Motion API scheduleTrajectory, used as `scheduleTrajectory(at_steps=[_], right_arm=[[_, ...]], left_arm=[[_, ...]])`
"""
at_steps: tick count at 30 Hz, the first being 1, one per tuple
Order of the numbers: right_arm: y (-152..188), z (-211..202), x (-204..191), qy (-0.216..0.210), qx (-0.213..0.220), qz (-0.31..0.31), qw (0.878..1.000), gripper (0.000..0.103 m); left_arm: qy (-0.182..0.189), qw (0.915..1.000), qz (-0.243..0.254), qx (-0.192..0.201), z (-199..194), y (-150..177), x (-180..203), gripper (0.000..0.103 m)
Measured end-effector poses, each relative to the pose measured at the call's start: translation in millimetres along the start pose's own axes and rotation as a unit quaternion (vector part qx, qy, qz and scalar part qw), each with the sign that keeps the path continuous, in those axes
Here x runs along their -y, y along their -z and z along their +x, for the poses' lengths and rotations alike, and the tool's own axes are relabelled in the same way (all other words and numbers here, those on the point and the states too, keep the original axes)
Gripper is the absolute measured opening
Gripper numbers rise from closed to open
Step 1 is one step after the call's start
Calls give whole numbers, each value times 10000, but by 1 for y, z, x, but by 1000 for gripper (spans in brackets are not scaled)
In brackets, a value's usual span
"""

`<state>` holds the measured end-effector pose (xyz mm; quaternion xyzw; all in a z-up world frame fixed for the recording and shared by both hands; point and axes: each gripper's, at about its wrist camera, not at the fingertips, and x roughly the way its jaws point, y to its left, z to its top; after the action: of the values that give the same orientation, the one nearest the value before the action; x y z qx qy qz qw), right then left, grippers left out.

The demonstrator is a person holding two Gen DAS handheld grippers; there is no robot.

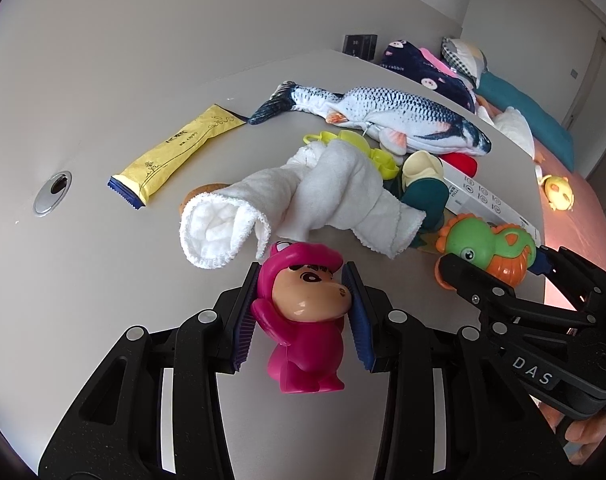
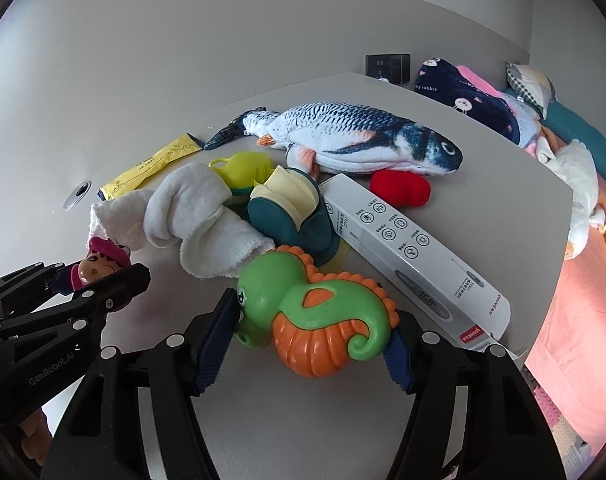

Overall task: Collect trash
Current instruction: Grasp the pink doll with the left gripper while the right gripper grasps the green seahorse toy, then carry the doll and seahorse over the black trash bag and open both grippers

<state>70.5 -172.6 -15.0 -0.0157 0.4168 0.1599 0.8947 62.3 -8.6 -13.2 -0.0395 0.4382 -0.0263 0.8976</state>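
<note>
On the grey table (image 1: pixel 103 280), my left gripper (image 1: pixel 303 304) is shut on a pink cartoon figurine (image 1: pixel 307 320), its blue pads pressing both sides of the head. The figurine stands upright, feet on the tabletop. To its right, my right gripper (image 2: pixel 307 340) is shut on a green and orange seahorse toy (image 2: pixel 315 312); one pad sits against the snout, the other against the curled tail. From the left wrist view the seahorse (image 1: pixel 491 248) shows under the right gripper's black fingers. A yellow sachet (image 1: pixel 175 152) with a torn blue end lies flat at the far left.
A crumpled white towel (image 1: pixel 303 196) lies just beyond both grippers. Behind it are a yellow-green plastic toy (image 2: pixel 243 168), a teal and cream item (image 2: pixel 291 216), a long white box (image 2: pixel 415 264), a red piece (image 2: pixel 399 188) and a plush fish (image 2: pixel 363 136). A pink bed (image 2: pixel 575 320) borders the table's right edge.
</note>
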Motion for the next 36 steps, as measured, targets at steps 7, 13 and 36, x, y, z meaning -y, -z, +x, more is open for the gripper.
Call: scheduleTrajectory(at_steps=[7, 13, 36], right_arm=[[6, -26, 21, -26, 129, 252, 9996, 67], [12, -49, 44, 13, 305, 489, 9983, 67], [56, -126, 146, 585, 686, 1387, 9862, 67]], left_arm=[[179, 9995, 202, 143, -12, 0, 17, 40], [443, 9985, 307, 10, -10, 6, 41, 40], [1149, 9823, 1475, -96, -26, 17, 165, 40]])
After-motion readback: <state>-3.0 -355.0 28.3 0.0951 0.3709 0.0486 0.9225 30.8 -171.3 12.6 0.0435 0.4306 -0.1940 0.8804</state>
